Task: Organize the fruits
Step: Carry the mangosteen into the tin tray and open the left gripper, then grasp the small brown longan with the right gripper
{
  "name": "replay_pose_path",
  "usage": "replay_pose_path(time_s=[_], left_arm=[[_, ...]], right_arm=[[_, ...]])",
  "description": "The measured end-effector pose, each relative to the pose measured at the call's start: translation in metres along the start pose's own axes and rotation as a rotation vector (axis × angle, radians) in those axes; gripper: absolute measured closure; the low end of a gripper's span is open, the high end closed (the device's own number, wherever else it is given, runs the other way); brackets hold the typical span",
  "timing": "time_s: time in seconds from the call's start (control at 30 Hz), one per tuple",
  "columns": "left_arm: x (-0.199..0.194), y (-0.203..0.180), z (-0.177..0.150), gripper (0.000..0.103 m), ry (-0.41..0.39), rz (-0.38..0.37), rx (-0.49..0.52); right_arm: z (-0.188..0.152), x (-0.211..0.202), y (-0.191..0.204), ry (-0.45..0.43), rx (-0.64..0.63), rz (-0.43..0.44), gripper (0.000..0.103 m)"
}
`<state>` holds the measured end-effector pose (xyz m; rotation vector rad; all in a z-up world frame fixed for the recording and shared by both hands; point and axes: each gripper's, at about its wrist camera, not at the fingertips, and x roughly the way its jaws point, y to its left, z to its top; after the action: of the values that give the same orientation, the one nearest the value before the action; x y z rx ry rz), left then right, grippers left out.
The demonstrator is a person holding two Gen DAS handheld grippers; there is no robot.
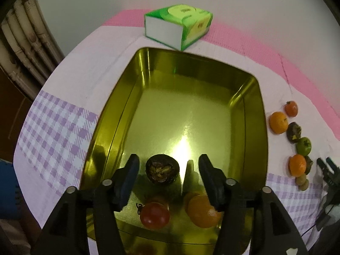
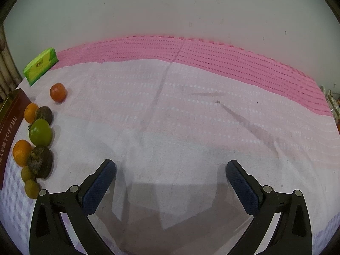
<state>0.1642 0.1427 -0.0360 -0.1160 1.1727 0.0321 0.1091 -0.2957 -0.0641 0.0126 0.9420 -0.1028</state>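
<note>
My left gripper (image 1: 168, 157) hangs open over the near end of a gold tin (image 1: 252, 127). A dark mangosteen (image 1: 162, 171) lies on the tin floor between its fingers, and neither pad touches it. Closer to me in the tin lie a red fruit (image 1: 155, 214) and an orange (image 1: 201, 212). To the right of the tin, several fruits form a row on the cloth: a red one (image 2: 57, 92), an orange (image 2: 30, 112), a mangosteen (image 2: 44, 113), a green fruit (image 2: 40, 132), another orange (image 2: 21, 152) and another mangosteen (image 2: 40, 162). My right gripper (image 2: 171, 163) stands open and empty, right of that row.
A green tissue box (image 1: 178, 26) sits just behind the tin's far rim. The tin's outer side (image 2: 10, 116) is dark red and reads TOFFEE. Two small yellowish fruits (image 2: 31, 188) end the row. The table's left edge (image 1: 31, 110) drops off near stacked pipes.
</note>
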Motion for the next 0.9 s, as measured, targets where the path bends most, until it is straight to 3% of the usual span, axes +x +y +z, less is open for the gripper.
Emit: replay_pose_path(time_s=[0.27,0.33,0.57,0.83,0.9], left_arm=[[-0.023,-0.003,-0.001,0.028,-0.068,0.012,0.013],[-0.026,-0.003,-0.001,0.028,-0.076,0.011,0.014],[-0.034,-0.003,-0.003,0.025,-0.110,0.014,0.012],[-0.042,0.003,-0.006,0.025,-0.125,0.003,-0.009],[-0.043,0.005,-0.007,0.025,-0.125,0.002,-0.015]], right_arm=[[-0.023,-0.017,0.023,-0.001,-0.043,0.018,0.002],[-0.028,-0.023,0.033,-0.007,-0.062,0.035,0.011],[-0.038,-0.047,0.075,-0.033,-0.161,0.128,0.024],[-0.042,-0.048,0.122,0.002,-0.267,0.232,0.046],[-0.041,-0.045,0.128,0.013,-0.271,0.251,0.047]])
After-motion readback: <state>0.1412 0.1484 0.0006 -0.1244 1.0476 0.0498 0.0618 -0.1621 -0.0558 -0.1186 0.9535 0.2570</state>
